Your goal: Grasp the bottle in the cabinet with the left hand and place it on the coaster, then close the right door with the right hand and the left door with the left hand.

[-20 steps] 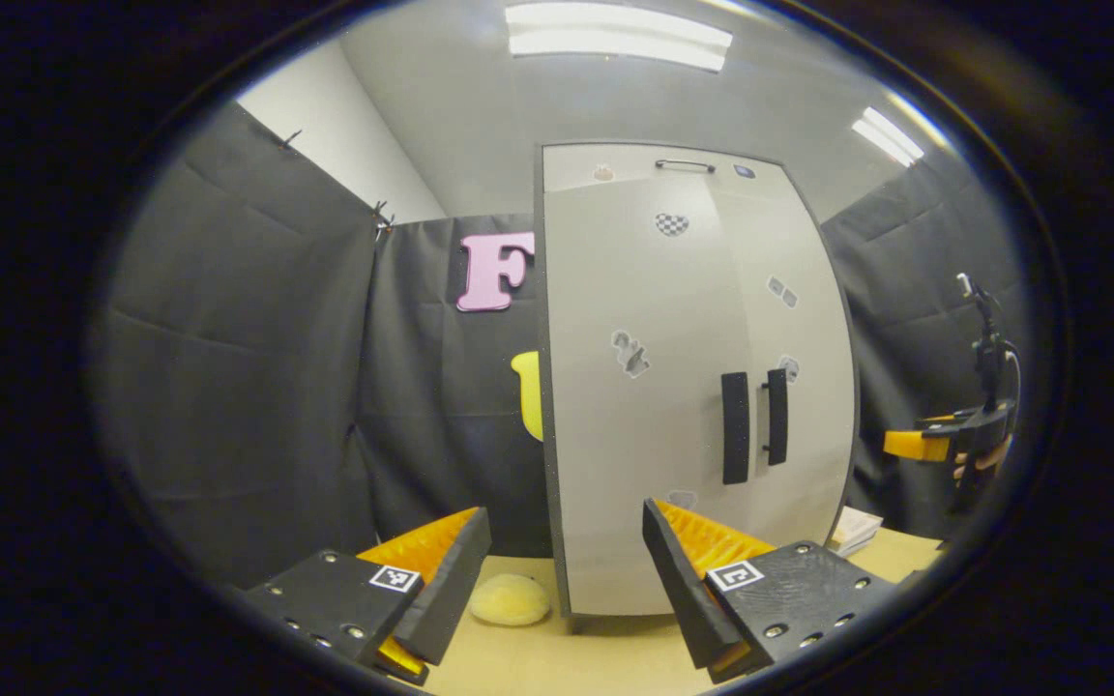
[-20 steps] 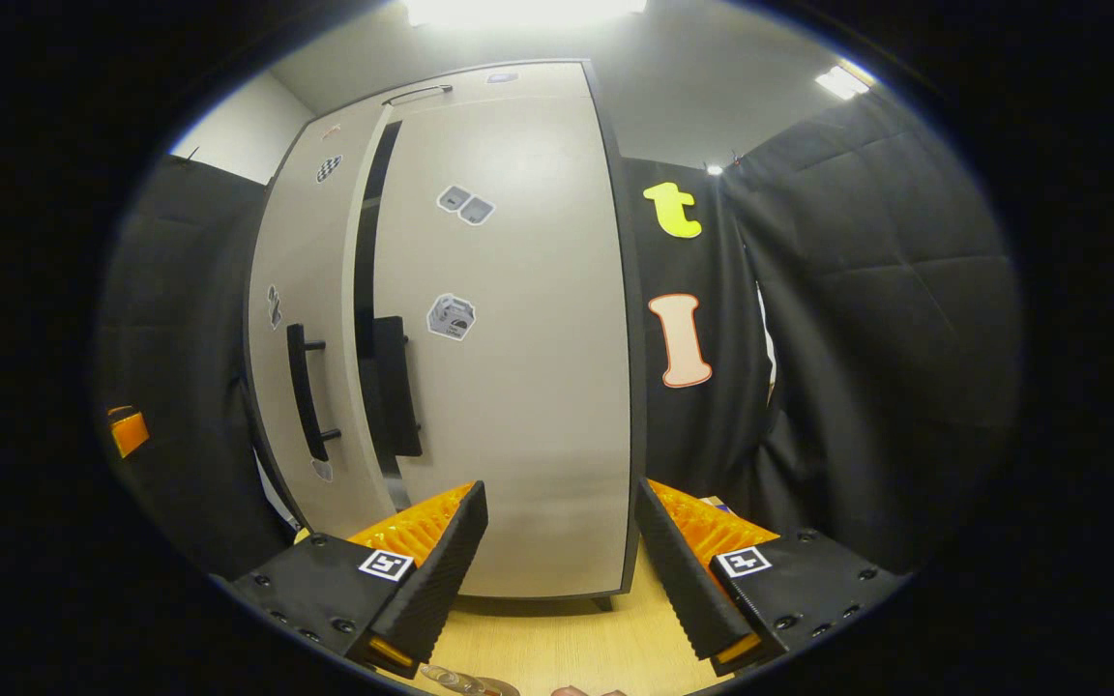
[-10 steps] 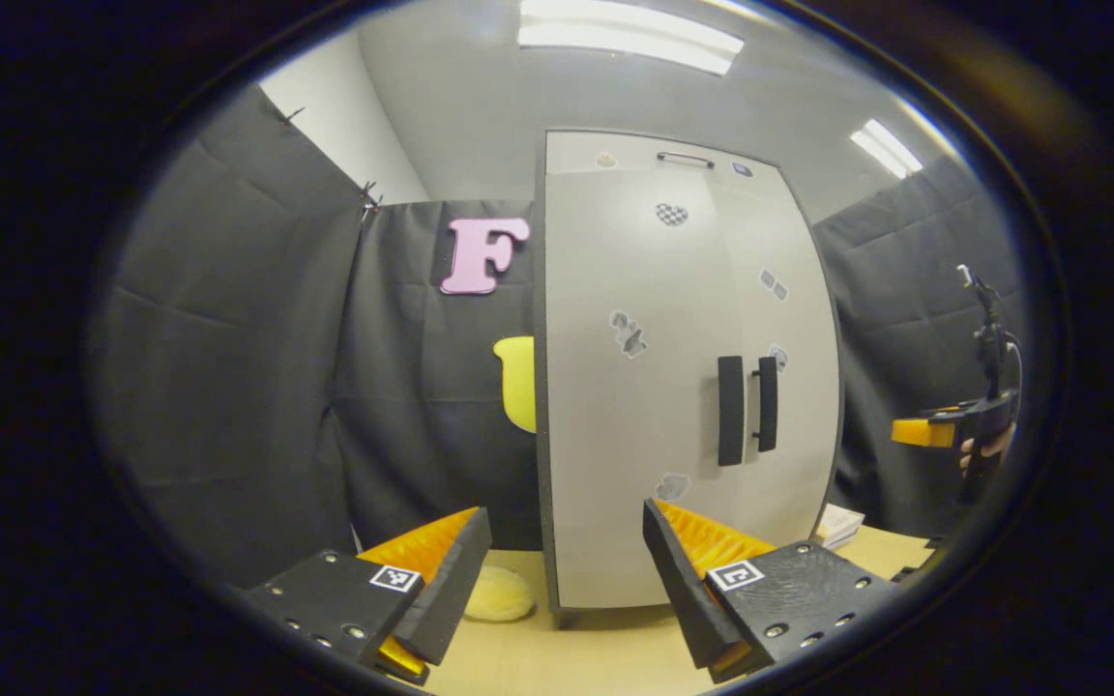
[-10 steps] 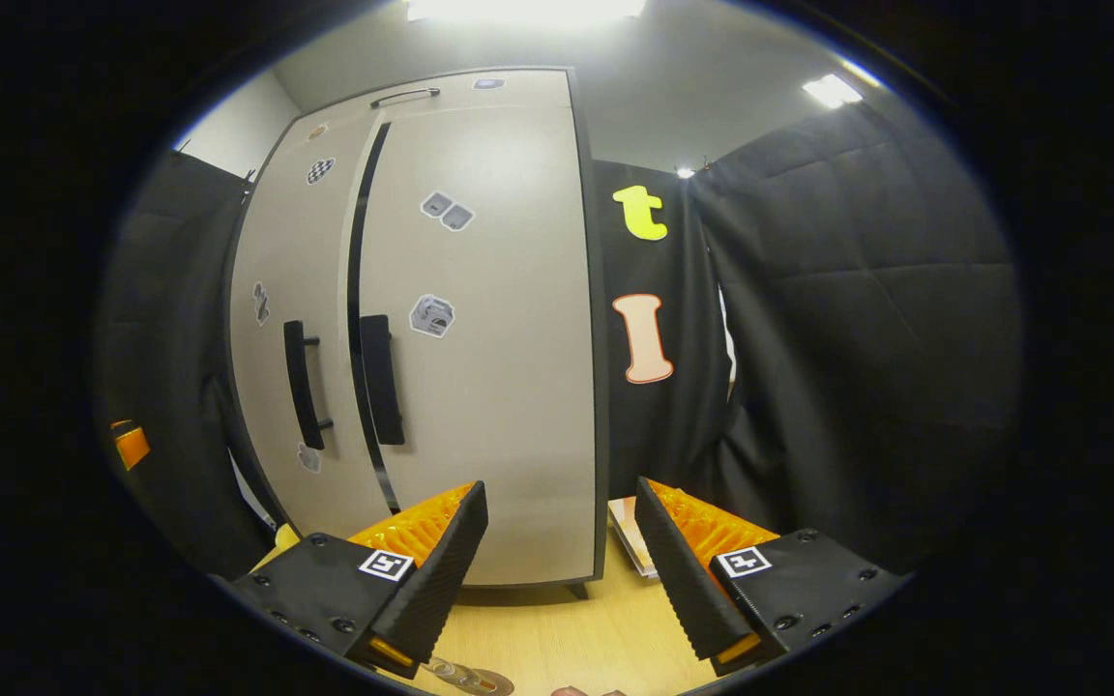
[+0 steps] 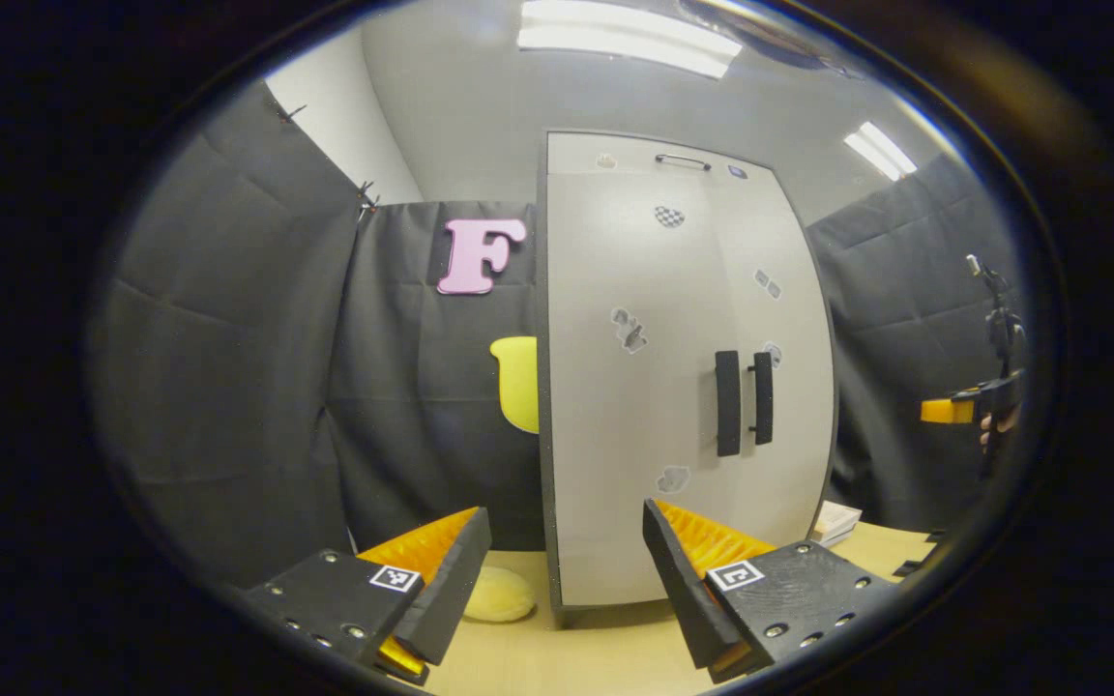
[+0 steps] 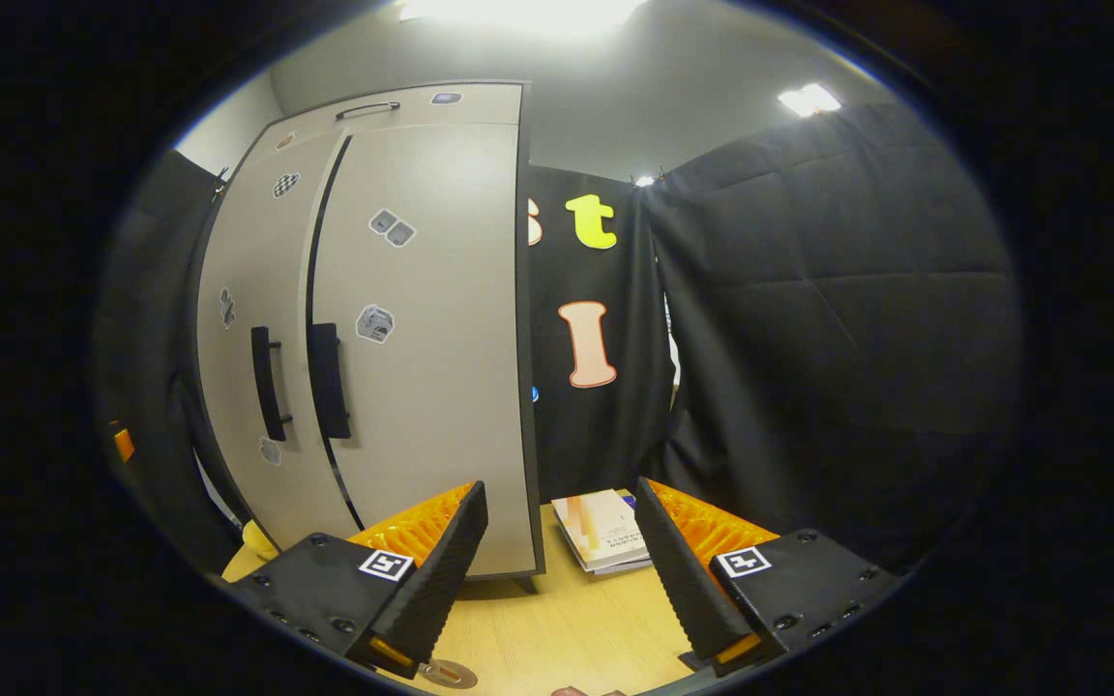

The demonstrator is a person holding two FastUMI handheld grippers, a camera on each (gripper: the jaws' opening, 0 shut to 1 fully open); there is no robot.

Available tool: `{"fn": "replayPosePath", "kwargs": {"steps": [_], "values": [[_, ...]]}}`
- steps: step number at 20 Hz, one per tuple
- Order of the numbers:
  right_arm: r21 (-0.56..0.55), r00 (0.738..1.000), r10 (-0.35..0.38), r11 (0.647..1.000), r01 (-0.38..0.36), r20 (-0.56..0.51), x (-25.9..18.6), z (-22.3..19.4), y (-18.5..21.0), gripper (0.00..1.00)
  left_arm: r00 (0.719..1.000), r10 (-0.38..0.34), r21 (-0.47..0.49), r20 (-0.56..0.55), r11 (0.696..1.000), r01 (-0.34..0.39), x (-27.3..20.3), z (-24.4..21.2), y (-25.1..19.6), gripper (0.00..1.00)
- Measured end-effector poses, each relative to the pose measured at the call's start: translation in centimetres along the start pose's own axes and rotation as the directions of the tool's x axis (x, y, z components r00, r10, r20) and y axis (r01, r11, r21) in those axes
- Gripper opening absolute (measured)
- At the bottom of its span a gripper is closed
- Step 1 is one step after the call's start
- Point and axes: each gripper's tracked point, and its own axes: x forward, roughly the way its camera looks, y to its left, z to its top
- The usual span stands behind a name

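right gripper [image 5: 944, 411]: far off at the left gripper view's rim, jaws unreadable
round coaster [image 6: 448, 673]: cut by bottom edge
pale yellow soft lump [image 5: 499, 594]: partly behind finger
stacked books [image 5: 835, 523]: mostly behind grey cabinet [image 5: 683, 387]

The cabinet [image 5: 654, 387] is seen in pale grey with black handles [image 5: 728, 403], dark edging and small stickers, one chequered [image 5: 669, 217]. The table [image 6: 567, 628] is light wood. A yellow sponge [image 5: 499, 594] is noted.

I saw a smooth, matt cabinet [image 5: 654, 387], a pale wood-grain table [image 6: 567, 628], and ridged pads [image 6: 417, 530] on my claw.
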Motion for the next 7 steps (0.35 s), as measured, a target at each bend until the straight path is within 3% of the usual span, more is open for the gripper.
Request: {"fn": "replayPosePath", "kwargs": {"steps": [3,4,7], "values": [[-0.018,1.0,-0.012,1.0,0.012,0.003,-0.3,-0.1,-1.9,0.98,1.0,0.006,0.005,0.002,1.0,-0.006,0.0,0.2,-0.1,0.87],[-0.022,1.0,-0.014,1.0,0.014,0.005,-0.1,-0.2,-2.6,0.98,1.0,0.011,0.005,0.002,1.0,-0.011,-0.1,0.3,-0.1,0.96],[-0.016,1.0,0.004,1.0,-0.004,0.0,1.3,-0.6,-4.5,0.98,0.999,0.035,0.025,0.003,0.999,-0.035,-0.2,0.9,-0.1,0.97]]}}
